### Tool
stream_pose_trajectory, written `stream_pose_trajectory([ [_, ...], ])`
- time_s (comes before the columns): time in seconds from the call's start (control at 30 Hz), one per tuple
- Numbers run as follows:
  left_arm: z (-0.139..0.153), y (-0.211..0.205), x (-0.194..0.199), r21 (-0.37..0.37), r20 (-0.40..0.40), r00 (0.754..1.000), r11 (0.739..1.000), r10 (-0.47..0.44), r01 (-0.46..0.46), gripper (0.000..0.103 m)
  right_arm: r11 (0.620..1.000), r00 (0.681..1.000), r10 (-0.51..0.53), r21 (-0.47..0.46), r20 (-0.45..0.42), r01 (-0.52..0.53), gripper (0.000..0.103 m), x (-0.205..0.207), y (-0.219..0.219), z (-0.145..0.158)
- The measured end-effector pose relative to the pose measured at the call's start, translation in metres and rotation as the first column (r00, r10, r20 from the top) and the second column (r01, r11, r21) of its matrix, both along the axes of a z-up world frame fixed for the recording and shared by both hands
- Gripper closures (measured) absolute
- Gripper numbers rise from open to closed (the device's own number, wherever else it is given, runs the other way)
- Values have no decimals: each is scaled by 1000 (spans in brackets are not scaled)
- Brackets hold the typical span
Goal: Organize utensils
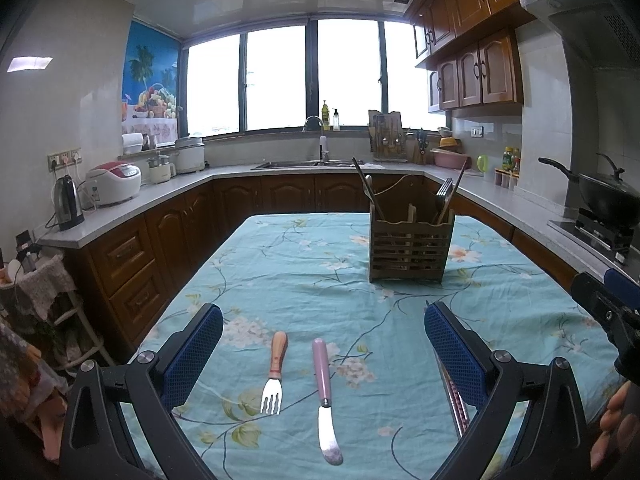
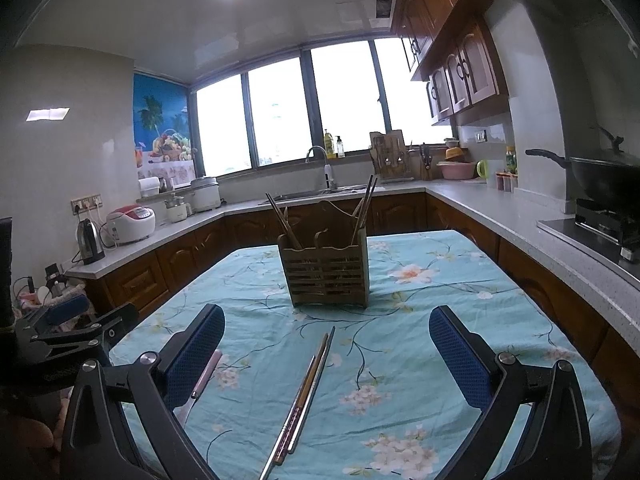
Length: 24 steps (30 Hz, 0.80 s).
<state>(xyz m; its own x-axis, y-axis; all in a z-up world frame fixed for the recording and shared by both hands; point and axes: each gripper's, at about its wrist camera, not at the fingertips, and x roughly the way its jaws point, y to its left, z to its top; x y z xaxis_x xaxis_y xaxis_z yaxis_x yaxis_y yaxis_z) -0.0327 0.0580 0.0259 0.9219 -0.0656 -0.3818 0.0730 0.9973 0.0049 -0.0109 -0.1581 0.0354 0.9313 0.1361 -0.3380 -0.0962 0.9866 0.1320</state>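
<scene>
A wooden-handled fork [image 1: 274, 376] and a pink-handled butter knife [image 1: 325, 396] lie side by side on the floral tablecloth, between the blue pads of my open, empty left gripper [image 1: 323, 320]. A pair of chopsticks [image 2: 305, 396] lies between the pads of my open, empty right gripper [image 2: 327, 322]; they also show in the left wrist view [image 1: 454, 400], partly behind the right pad. The slatted wooden utensil holder [image 1: 410, 246] stands further back with chopsticks and spoons in it; it also shows in the right wrist view [image 2: 326, 270]. The pink knife [image 2: 208, 372] peeks beside the left pad there.
The table [image 2: 460, 300] with the blue floral cloth stands in a kitchen with counters on three sides. A kettle [image 1: 68, 202] and a rice cooker [image 1: 114, 182] stand at left, a wok [image 1: 608, 196] on the stove at right. The other gripper [image 1: 608, 316] shows at the right edge.
</scene>
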Motion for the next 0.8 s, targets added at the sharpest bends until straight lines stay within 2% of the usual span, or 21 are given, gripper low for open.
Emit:
stream_pose_trajectory([
  [0.8, -1, -3, 2, -1, -12, 1000, 1000, -9, 9, 1, 1000, 1000, -1, 4, -3, 1, 0, 0, 0, -2],
])
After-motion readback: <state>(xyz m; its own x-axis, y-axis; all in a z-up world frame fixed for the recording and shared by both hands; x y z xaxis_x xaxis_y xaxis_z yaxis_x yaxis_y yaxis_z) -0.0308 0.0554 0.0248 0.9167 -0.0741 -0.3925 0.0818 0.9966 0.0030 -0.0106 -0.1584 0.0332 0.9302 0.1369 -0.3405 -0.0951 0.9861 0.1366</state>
